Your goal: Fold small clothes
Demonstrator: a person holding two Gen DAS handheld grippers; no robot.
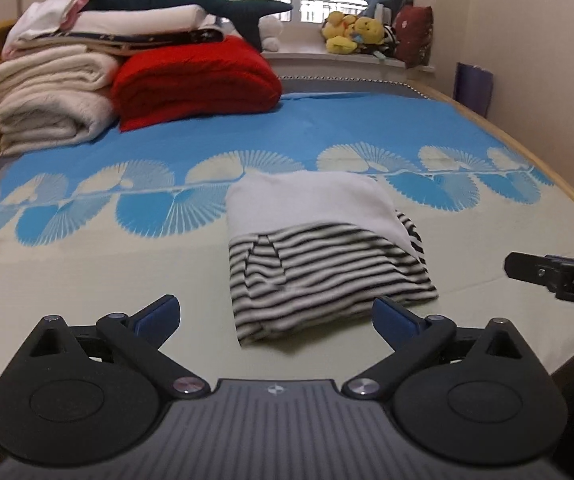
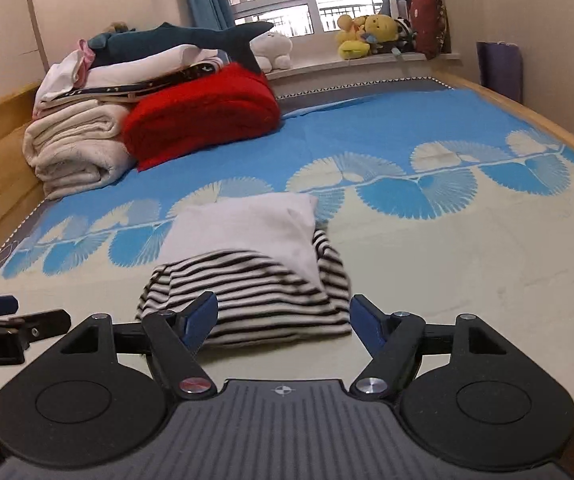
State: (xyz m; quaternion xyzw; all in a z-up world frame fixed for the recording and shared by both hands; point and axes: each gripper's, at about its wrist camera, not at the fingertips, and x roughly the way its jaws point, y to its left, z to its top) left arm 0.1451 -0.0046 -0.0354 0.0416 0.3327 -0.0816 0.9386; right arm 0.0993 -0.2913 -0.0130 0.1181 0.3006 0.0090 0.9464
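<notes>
A small garment (image 1: 323, 256), white on its far half and black-and-white striped on its near half, lies folded into a compact rectangle on the bed sheet (image 1: 87, 272). It also shows in the right wrist view (image 2: 255, 268). My left gripper (image 1: 277, 316) is open and empty, just short of the garment's near edge. My right gripper (image 2: 283, 320) is open and empty, its blue pads (image 2: 201, 316) on either side of the garment's near striped edge. The right gripper's tip shows at the right edge of the left wrist view (image 1: 527, 270).
A stack of folded cream blankets (image 1: 47, 96), a red blanket (image 1: 195, 80) and a plush shark (image 1: 191, 2) sit at the bed's far left. Yellow plush toys (image 1: 353, 32) line the windowsill. The wooden bed edge (image 1: 559, 176) runs along the right.
</notes>
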